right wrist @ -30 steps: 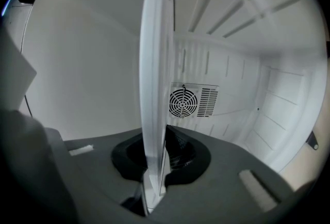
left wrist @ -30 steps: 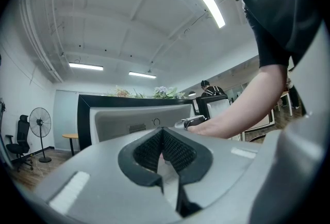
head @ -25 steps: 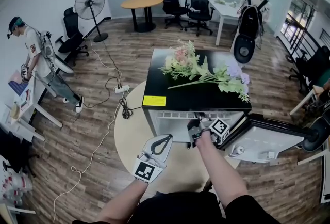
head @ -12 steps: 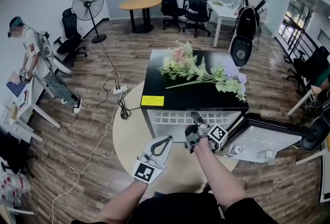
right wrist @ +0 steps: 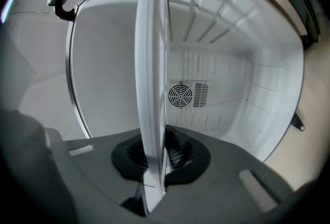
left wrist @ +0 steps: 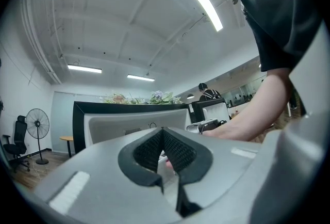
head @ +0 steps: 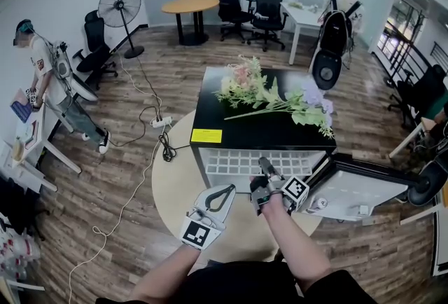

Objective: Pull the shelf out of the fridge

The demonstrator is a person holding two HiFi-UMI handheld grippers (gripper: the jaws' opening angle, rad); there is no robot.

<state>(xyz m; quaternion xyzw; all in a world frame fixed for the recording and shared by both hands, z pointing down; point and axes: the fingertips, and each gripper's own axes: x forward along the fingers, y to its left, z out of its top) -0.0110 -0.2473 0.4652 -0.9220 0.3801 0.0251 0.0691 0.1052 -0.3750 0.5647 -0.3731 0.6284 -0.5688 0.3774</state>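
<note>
A small fridge [head: 238, 129] with a black top lies on a round table, its door [head: 364, 187] swung open to the right. The white grid shelf [head: 238, 161] sticks partly out of its front. My right gripper [head: 266, 169] is shut on the shelf's front edge. In the right gripper view the shelf [right wrist: 152, 78] runs edge-on between the jaws of that gripper [right wrist: 157, 156], with the white fridge interior [right wrist: 242, 94] behind. My left gripper [head: 222, 192] hovers over the table, left of the right one, shut and holding nothing [left wrist: 165, 153].
Artificial flowers [head: 273, 96] lie on the fridge's top. The round table [head: 175, 183] stands on a wood floor with a cable and power strip [head: 162, 122] to the left. A fan [head: 120, 5], office chairs, tables and two people stand further off.
The right gripper has drawn back toward me with the shelf in it, and more of the white grid now shows outside the fridge. The left gripper has stayed put.
</note>
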